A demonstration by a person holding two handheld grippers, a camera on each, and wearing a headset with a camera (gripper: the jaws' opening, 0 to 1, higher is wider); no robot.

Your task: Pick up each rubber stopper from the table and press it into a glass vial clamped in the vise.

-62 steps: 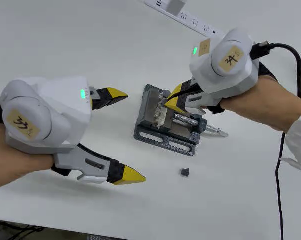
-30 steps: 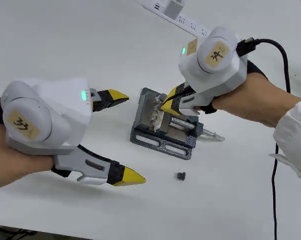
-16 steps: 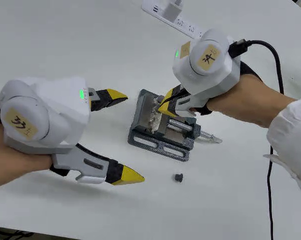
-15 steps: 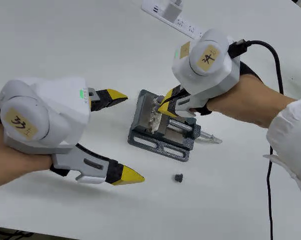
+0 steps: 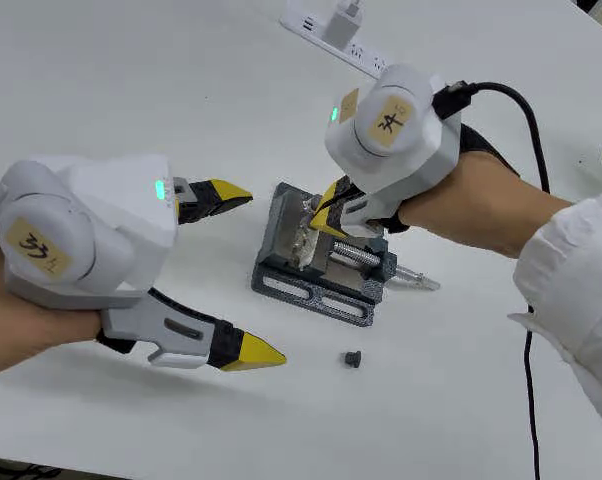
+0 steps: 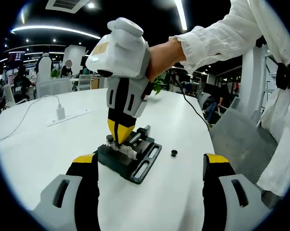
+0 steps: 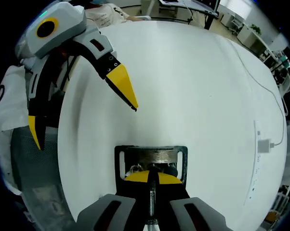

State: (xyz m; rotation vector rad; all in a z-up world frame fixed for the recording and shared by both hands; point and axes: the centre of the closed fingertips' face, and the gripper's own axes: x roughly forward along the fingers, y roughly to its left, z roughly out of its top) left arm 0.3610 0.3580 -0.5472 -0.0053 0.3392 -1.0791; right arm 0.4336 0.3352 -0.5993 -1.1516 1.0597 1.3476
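A small grey vise (image 5: 316, 270) stands mid-table with glass vials (image 5: 303, 236) clamped between its jaws. My right gripper (image 5: 321, 214) is shut, its yellow tips pressed together and pointing down onto the vials. In the left gripper view a dark stopper (image 6: 109, 138) sits on a vial just beside the right gripper (image 6: 119, 136). From the right gripper view my right gripper (image 7: 151, 178) rests over the vise (image 7: 121, 161). One loose black stopper (image 5: 352, 358) lies in front of the vise. My left gripper (image 5: 243, 270) is open and holds nothing, left of the vise.
A white power strip (image 5: 336, 30) with a plugged charger lies at the table's far edge. A black cable (image 5: 526, 130) runs from the right gripper along the right side. The loose stopper (image 6: 174, 153) lies right of the vise (image 6: 130, 156).
The head camera has shifted, sliding the scene left. The right gripper has stayed shut over the vise and edged slightly closer onto the vials. The left gripper has kept still and open.
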